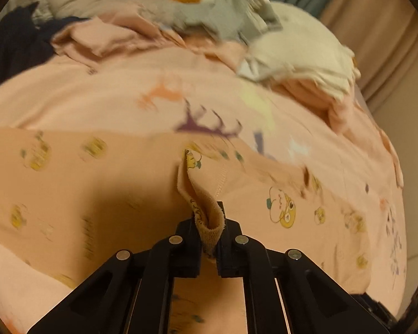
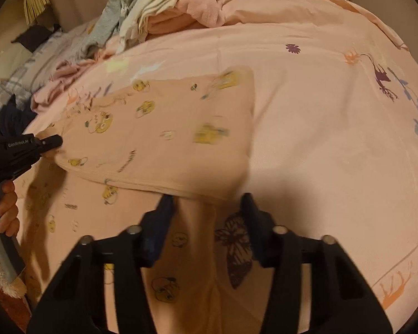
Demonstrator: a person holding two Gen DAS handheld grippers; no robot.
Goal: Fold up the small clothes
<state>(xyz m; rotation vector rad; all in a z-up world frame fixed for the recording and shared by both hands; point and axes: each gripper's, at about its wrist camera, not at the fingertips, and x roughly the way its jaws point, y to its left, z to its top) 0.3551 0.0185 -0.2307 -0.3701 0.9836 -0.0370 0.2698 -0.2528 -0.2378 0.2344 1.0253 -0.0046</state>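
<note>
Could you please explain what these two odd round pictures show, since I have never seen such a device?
No robot here: a person holds a two-finger gripper in each hand, and each has a fisheye camera looking along its fingers. The left wrist view shows the left gripper shut on a ribbed edge of the peach garment. The right wrist view shows the right gripper with jaws apart over the garment's near edge; nothing is clearly pinched between them. At that picture's left you see the left gripper from the side, and the hand holding it. The garment lies on a pink bedcover, with a heap of clothes behind.
</note>
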